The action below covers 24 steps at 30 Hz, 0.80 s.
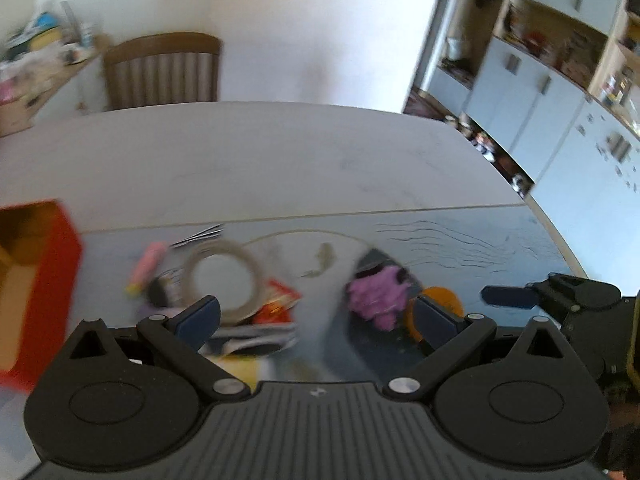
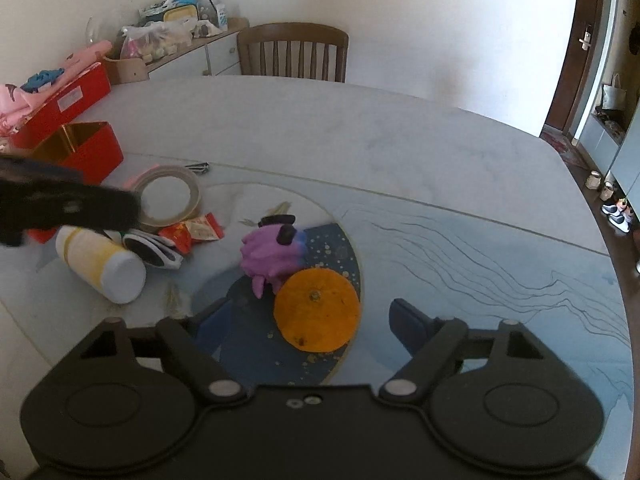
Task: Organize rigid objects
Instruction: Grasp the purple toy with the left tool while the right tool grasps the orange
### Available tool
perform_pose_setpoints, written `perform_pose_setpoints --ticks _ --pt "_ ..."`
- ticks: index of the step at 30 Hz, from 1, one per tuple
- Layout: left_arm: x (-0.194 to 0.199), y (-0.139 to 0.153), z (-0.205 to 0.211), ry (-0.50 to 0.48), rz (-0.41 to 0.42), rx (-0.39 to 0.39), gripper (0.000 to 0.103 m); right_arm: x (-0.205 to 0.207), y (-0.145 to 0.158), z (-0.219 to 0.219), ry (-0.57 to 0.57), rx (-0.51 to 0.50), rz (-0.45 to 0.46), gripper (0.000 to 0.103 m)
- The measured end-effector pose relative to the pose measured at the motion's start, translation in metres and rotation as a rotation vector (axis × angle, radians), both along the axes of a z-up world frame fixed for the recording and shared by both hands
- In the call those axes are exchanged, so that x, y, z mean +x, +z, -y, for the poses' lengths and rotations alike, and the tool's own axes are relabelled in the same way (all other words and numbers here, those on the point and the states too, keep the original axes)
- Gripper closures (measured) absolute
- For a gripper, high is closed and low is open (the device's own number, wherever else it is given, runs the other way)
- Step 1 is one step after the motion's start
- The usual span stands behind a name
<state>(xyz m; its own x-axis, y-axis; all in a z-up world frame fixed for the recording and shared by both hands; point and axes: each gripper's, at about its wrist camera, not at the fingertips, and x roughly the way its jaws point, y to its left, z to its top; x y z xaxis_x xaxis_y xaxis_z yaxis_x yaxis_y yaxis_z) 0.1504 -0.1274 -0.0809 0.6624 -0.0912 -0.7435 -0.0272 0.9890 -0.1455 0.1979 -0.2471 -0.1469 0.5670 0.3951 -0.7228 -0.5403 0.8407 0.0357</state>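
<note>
My right gripper (image 2: pixel 310 326) is open and empty, low over the table, with an orange disc (image 2: pixel 317 310) between its fingers and a purple plush toy (image 2: pixel 269 254) just beyond. My left gripper (image 1: pixel 316 320) is open and empty above the clutter; it shows as a dark blur in the right wrist view (image 2: pixel 68 204). Below it lie a tape roll (image 2: pixel 168 197), a red snack packet (image 2: pixel 192 232), sunglasses (image 2: pixel 150 252) and a white-and-yellow bottle (image 2: pixel 100 264) on its side. An open red box (image 2: pixel 82 148) stands at the left.
A second red box (image 2: pixel 64 100) with pink cloth lies behind the open one. A wooden chair (image 2: pixel 294 54) stands at the table's far edge. A cluttered sideboard (image 2: pixel 176 24) is at the back left. Black clips (image 2: pixel 198 167) lie by the tape.
</note>
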Motion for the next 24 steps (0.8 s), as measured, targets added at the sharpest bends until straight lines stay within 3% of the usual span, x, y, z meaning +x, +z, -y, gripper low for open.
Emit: perform_pose_setpoints --ticks 7,9,15,24 --pt "0.048 -0.024 0.03 -0.067 -0.075 -0.018 0.0 0.006 -0.008 0.007 0.023 -0.001 0.0 0.024" --pt "0.058 -0.033 0.035 -0.06 -0.098 0.007 0.0 0.008 -0.01 0.008 0.042 0.002 -0.005 0.025" --pt "0.079 -0.051 0.034 -0.054 -0.132 -0.031 0.001 0.012 -0.016 0.004 0.072 -0.006 -0.011 0.029" --pt "0.091 -0.065 0.027 -0.048 -0.167 -0.161 0.03 0.018 -0.021 0.006 0.078 0.006 -0.034 0.044"
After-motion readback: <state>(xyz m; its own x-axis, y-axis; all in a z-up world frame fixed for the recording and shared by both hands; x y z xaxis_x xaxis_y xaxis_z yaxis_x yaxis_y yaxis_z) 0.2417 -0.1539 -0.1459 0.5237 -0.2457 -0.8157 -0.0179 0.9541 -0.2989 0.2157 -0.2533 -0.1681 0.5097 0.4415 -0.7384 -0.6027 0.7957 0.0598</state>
